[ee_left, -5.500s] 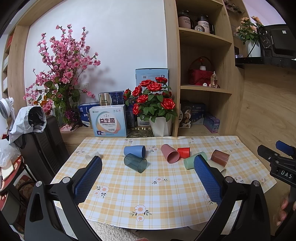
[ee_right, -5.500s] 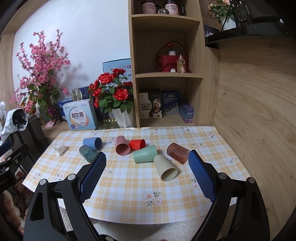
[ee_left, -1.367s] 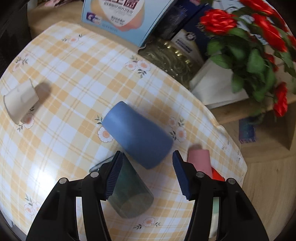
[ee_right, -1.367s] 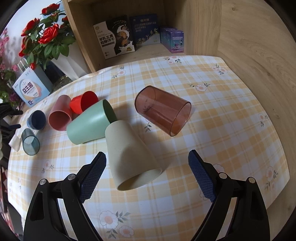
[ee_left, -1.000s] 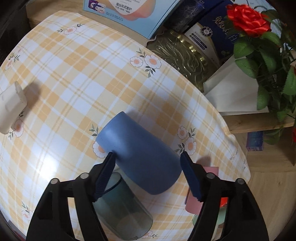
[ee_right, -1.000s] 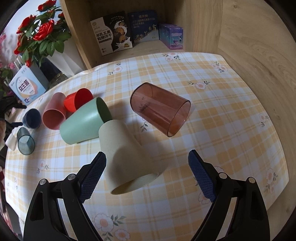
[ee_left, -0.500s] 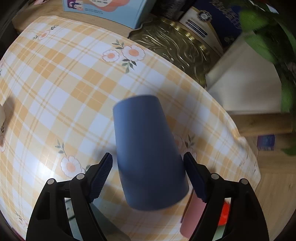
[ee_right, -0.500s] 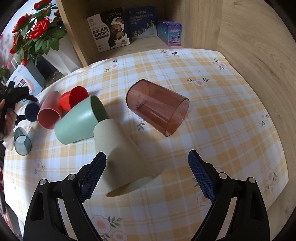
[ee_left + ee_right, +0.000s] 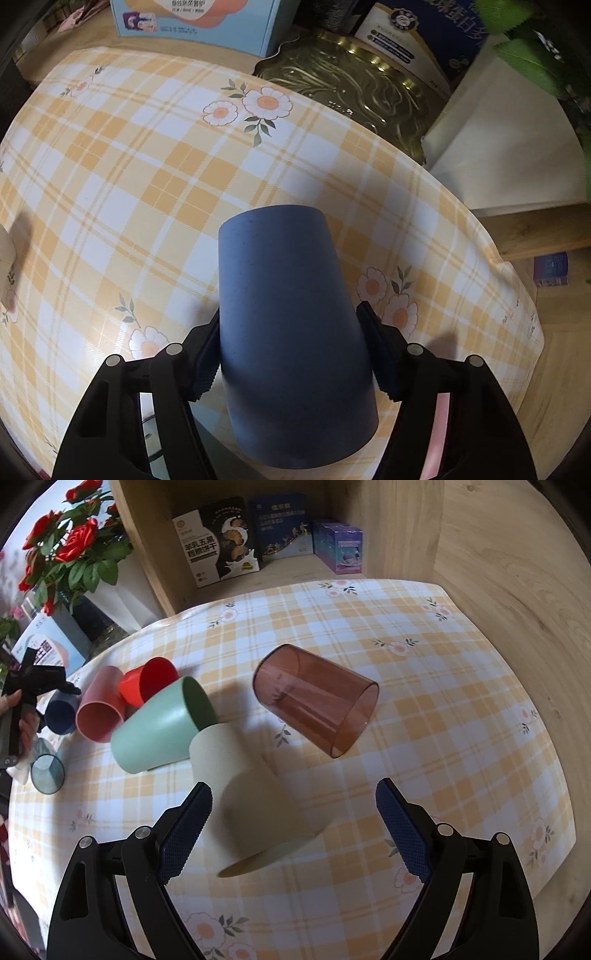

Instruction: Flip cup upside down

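My left gripper [image 9: 288, 339] is shut on the blue cup [image 9: 291, 332], pads on both its sides, base pointing away over the checked tablecloth [image 9: 147, 177]. The blue cup also shows at the far left of the right wrist view [image 9: 61, 710], held by that gripper. My right gripper [image 9: 295, 830] is open, its jaws either side of a cream cup [image 9: 251, 797] lying on its side, not touching it. A brown see-through cup [image 9: 314, 698], a green cup [image 9: 162, 727], a pink cup [image 9: 99, 709], a red cup [image 9: 147, 681] and a teal see-through cup [image 9: 47, 773] lie on their sides.
A gold tray [image 9: 358, 96], a light blue box [image 9: 199, 18] and a white flower pot [image 9: 506, 155] stand behind the table's far edge. A wooden shelf with boxes [image 9: 258, 535] and a wooden wall [image 9: 517, 572] border the table at the back and right. Red roses [image 9: 70, 542] stand at the left.
My left gripper has closed on the blue cup, which turned from lying crosswise to pointing base-away between the pads. My right gripper has moved down closer to the cream cup.
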Tool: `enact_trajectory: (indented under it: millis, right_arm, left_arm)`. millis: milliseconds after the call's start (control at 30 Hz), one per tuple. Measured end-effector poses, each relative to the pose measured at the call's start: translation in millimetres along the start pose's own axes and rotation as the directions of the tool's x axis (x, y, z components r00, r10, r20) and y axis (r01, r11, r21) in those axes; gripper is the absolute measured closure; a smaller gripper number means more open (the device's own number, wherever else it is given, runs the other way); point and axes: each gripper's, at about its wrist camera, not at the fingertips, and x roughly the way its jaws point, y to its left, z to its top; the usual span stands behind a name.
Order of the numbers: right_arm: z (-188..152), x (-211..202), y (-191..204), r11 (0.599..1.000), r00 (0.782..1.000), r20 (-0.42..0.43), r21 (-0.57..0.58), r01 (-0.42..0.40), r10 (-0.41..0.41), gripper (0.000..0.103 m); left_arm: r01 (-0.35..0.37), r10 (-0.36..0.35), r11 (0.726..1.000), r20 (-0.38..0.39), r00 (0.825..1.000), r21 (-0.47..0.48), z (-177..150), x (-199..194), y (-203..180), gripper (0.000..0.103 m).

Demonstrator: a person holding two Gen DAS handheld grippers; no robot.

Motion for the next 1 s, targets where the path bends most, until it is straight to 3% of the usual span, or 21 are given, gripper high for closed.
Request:
enact_trajectory:
  millis: [233,433,733,1000]
  right_arm:
    - [-4.1,-11.8,0.4,1.000,1.000,0.022,0.014,-0.013,0.013,0.016]
    - [-12.5,-26.6,-1.2,0.999,0.998,0.051,0.027,-0.023,0.021,0.016]
    - [-33.7,-43.8,-13.3,0.999,0.998,0.064,0.047,-0.011,0.008,0.016]
    - [-48.8,-47.8,-23.9,0.998,0.998,0.059,0.060,0.015,-0.018,0.016]
  left_arm:
    - [0.038,-0.041,0.997,0.048,0.998,0.070,-22.8,-41.8,-9.9,0.037]
    - [0.056,-0.072,0.985,0.092,0.993,0.165,-69.7,-86.1,-22.6,0.037]
    - [0.113,-0.144,0.954,0.095,0.985,0.279,-190.3,-117.0,-31.6,0.037]
    - [0.117,-0.163,0.909,0.084,0.983,0.400,-294.3,-104.3,-39.6,0.037]
